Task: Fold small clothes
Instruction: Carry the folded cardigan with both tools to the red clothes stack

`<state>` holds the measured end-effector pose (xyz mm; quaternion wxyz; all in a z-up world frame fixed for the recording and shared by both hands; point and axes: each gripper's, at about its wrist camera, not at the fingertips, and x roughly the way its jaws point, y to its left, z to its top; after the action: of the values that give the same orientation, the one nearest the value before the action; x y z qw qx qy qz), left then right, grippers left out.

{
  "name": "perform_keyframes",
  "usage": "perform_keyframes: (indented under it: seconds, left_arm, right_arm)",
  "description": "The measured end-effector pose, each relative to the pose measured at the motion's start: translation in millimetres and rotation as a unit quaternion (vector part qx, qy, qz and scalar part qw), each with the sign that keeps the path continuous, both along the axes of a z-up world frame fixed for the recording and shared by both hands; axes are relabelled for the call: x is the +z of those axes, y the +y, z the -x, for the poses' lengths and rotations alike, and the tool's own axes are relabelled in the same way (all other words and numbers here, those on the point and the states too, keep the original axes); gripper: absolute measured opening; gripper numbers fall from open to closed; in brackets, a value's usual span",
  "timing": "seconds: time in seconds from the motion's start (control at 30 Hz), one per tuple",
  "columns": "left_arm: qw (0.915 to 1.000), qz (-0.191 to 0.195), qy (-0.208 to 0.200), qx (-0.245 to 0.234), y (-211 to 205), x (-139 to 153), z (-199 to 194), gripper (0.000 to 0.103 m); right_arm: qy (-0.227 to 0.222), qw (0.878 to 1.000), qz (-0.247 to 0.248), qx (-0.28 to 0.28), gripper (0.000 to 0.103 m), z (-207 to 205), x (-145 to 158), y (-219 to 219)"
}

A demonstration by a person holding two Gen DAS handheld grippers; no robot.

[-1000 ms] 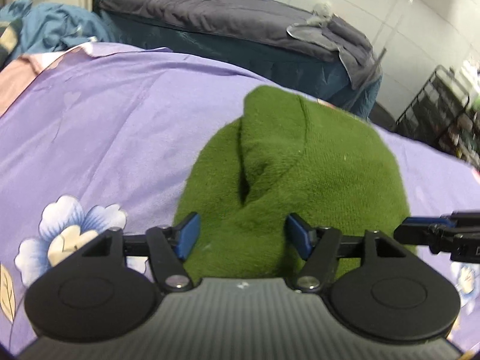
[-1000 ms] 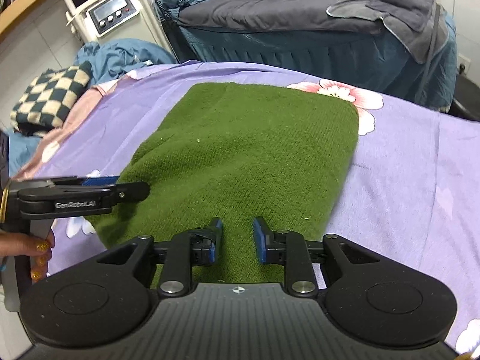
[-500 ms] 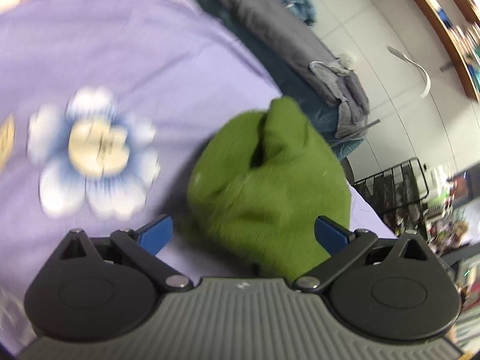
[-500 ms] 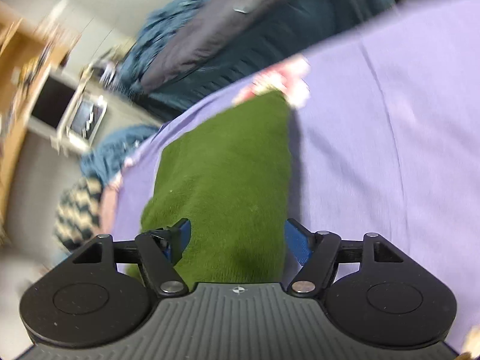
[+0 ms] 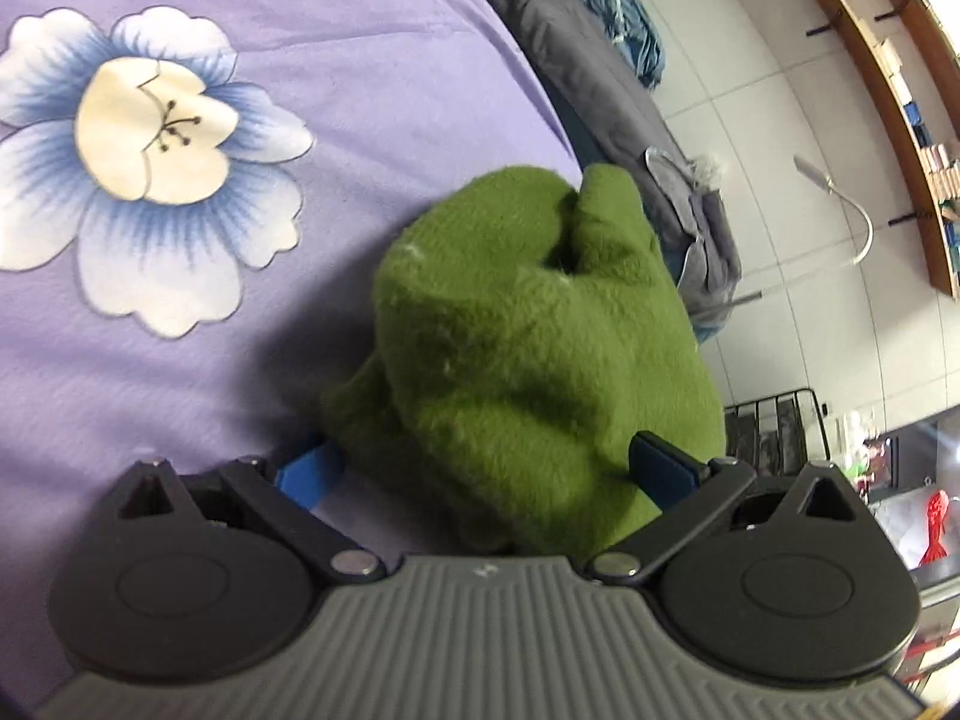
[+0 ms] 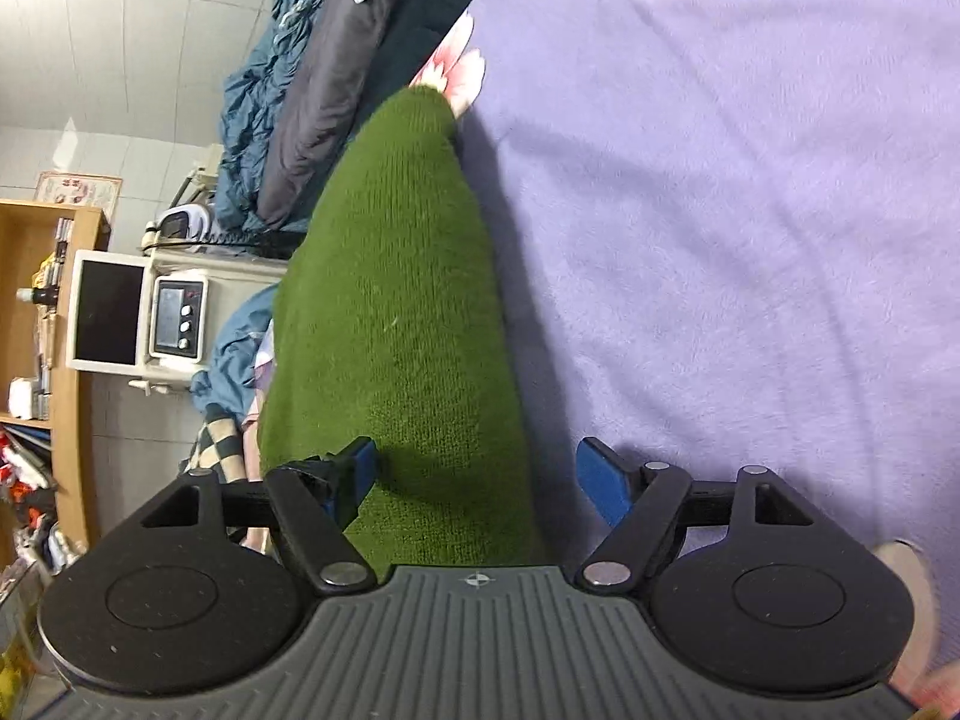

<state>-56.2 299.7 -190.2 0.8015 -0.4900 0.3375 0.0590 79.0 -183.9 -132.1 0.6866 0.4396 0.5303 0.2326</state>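
Note:
A folded green knitted garment [image 5: 540, 348] lies on a purple flowered sheet [image 5: 336, 36]. In the left wrist view my left gripper [image 5: 486, 468] is open, its blue pads on either side of the garment's near end. In the right wrist view the garment [image 6: 402, 312] runs away from the camera as a long green strip. My right gripper [image 6: 480, 474] is open and rolled on its side, the near end of the garment lying between its pads. Whether either gripper's pads touch the cloth I cannot tell.
A bed with dark grey and blue bedding [image 5: 576, 54] stands beyond the sheet's far edge. A wire rack [image 5: 774, 426] and wall shelves [image 5: 900, 78] show at the right. A beige machine with a screen [image 6: 138, 318] and a wooden shelf [image 6: 42, 324] show in the right wrist view.
Both grippers have opened wider and rolled sideways. The garment's near end has bunched up between the left pads. The views have swung round sharply.

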Motion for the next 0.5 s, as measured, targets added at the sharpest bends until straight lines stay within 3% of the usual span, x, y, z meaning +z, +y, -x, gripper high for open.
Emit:
perform_keyframes:
  seconds: [0.1,0.27,0.5]
  left_arm:
    - [0.9999,-0.006,-0.005,0.007,-1,-1,-10,0.103]
    - [0.9991,0.017,0.007,0.038,1,-2,-25,0.103]
    - [0.9987,0.009,0.045,0.022,-1,4,-56,0.103]
  right_arm:
    - [-0.022,1.0,-0.018,-0.005,0.103,-3,-1,3]
    - [-0.039,0.999,-0.02,-0.001,0.103,-23,-3,21]
    - [-0.033,0.999,-0.018,0.015,0.103,-42,-12,37]
